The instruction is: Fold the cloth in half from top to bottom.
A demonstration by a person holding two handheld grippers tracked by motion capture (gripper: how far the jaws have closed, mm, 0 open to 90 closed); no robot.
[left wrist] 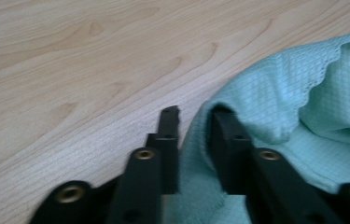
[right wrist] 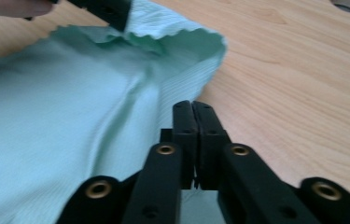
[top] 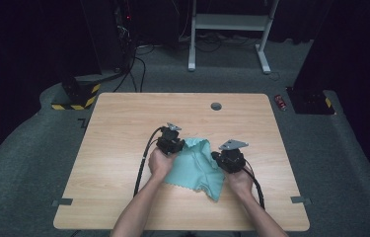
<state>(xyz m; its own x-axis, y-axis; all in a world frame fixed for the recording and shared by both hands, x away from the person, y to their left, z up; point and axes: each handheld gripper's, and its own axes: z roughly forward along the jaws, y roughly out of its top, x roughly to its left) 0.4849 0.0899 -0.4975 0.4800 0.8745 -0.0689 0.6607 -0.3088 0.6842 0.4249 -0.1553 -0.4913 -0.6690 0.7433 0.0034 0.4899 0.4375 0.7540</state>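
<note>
Pinching cloth edge [right wrist: 93,140]: right gripper [right wrist: 194,108] jaws together, fabric apparently caught low between them. Left gripper [left wrist: 193,116] jaws apart, fold of cloth between, pads not pressing. Cloth mid-table [top: 123,123], mint green, waffle weave, scalloped hem, rumpled. Judgement: folding barely begun, flattening and folds all remain.

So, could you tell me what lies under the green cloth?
The green cloth rests on the wooden table; bare wood shows all around it. Whatever sits beneath its folds is covered.
</note>
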